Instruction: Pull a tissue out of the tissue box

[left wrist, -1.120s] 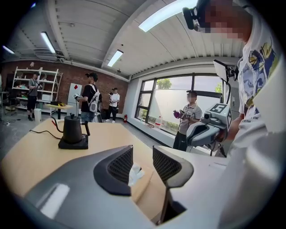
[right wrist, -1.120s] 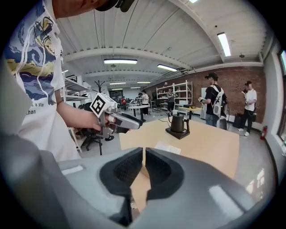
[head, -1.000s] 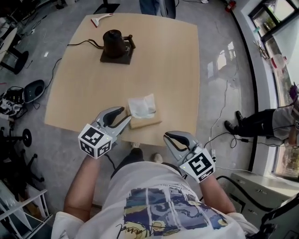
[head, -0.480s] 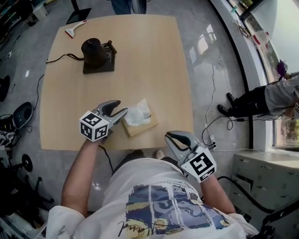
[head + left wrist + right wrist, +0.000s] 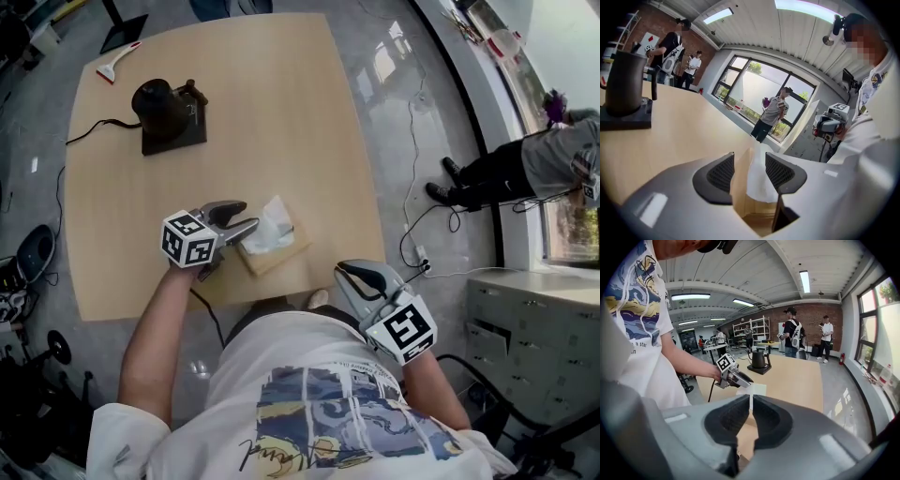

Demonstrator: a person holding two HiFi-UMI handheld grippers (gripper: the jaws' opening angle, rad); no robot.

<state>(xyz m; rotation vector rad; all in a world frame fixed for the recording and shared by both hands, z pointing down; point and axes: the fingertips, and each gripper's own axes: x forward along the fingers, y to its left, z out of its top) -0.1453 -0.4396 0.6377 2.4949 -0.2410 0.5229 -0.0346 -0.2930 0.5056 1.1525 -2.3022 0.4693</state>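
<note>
**Clerk:** Surface and room?

**Inspector:** A light wooden table [image 5: 309, 112] with rounded corners stands on a glossy grey floor [image 5: 427, 141]. The room is a workshop with a brick end wall [image 5: 811, 317], shelving [image 5: 758, 331], strip lights [image 5: 805, 281] and tall windows [image 5: 876, 329]. Several people stand at the far end. One person [image 5: 525, 164] is low down by the window. A grey cabinet [image 5: 534, 314] stands at the right.

**Clerk:** Items on the table?

**Inspector:** At the far left, a dark kettle [image 5: 157, 98] sits on a square base with its cable [image 5: 89, 125] trailing off the edge. A white scraper with a red handle [image 5: 117, 60] lies beyond it.

**Clerk:** Containers?

**Inspector:** One, a brown card tissue box [image 5: 284, 251] near the table's near edge. A white tissue [image 5: 273, 223] stands up out of its top.

**Clerk:** The claws?

**Inspector:** The left gripper [image 5: 248, 215] is at the box and its jaws have just been opening. They now stand wide apart with the upright tissue between them, and the pads do not press on it. The right gripper [image 5: 345, 270] is off the table's near edge, well apart from the box. Its jaws are drawn all but together on nothing.

**Clerk:** Markings?

**Inspector:** Each gripper cube carries black-and-white square markers. The print on the person's shirt is too small to read.
</note>
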